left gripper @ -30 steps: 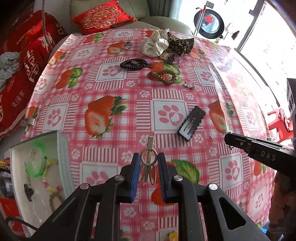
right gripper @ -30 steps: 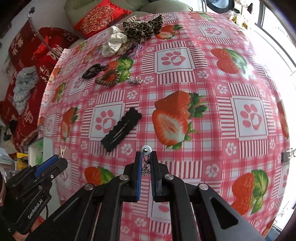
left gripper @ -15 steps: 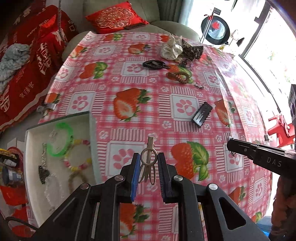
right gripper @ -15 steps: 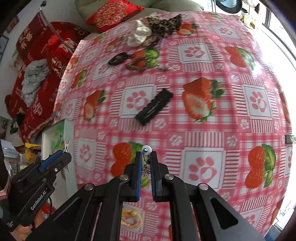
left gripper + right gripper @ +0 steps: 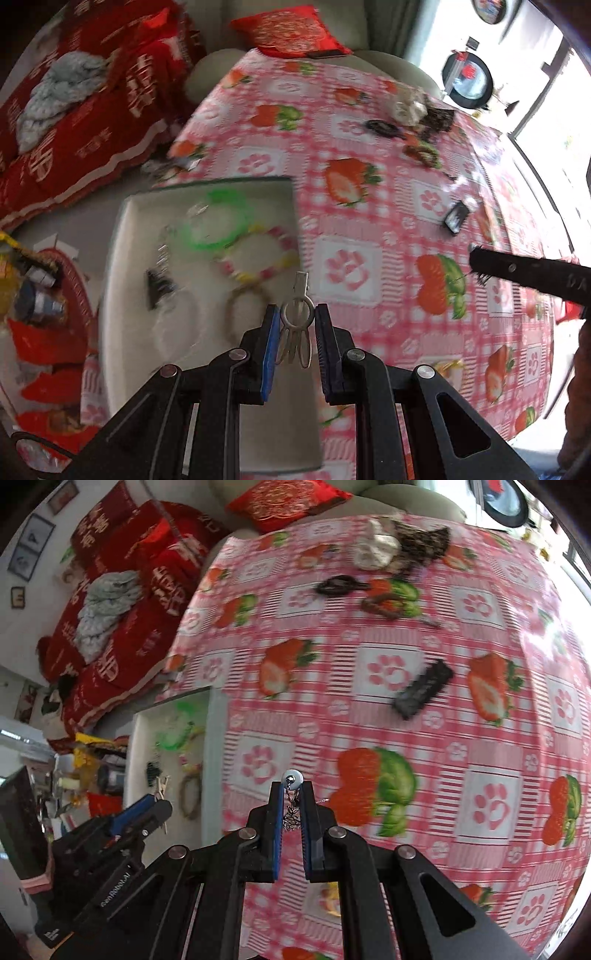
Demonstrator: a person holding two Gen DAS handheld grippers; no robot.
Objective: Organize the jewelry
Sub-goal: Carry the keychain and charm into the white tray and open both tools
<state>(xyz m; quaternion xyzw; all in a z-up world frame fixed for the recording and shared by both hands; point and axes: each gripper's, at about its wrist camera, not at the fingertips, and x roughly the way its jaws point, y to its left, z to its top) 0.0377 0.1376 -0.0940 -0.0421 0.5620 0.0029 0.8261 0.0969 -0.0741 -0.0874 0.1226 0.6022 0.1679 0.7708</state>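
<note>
White tray (image 5: 122, 258), at the table's left edge: holds a green bangle (image 5: 216, 221), a pink-and-yellow bead bracelet (image 5: 258, 254), a tan ring-shaped band (image 5: 243, 306), a small dark piece (image 5: 157, 286) and some pale items too blurred to name. Left gripper (image 5: 295, 330), above the tray's right side: pads pinching a silver hair clip (image 5: 297, 317), which stands upright between them with its narrow end poking past the tips. Tablecloth (image 5: 369, 709), pink check with strawberries and paw prints, covering the table. Right gripper (image 5: 291, 808), over the cloth just right of the tray: fingers pressed nearly together on a small chain piece (image 5: 291, 812), its round silver end (image 5: 292, 776) showing at the fingertips. Black rectangular hair clip (image 5: 423, 692), flat on the cloth, mid-table, well apart from both grippers. Black hair tie (image 5: 338, 585) and brown coiled tie (image 5: 382, 603), near each other toward the far side. White scrunchie (image 5: 376, 548) and leopard-print scrunchie (image 5: 424, 542), touching, at the far edge. Red cushion (image 5: 288, 500), beyond the table on a pale sofa.
</note>
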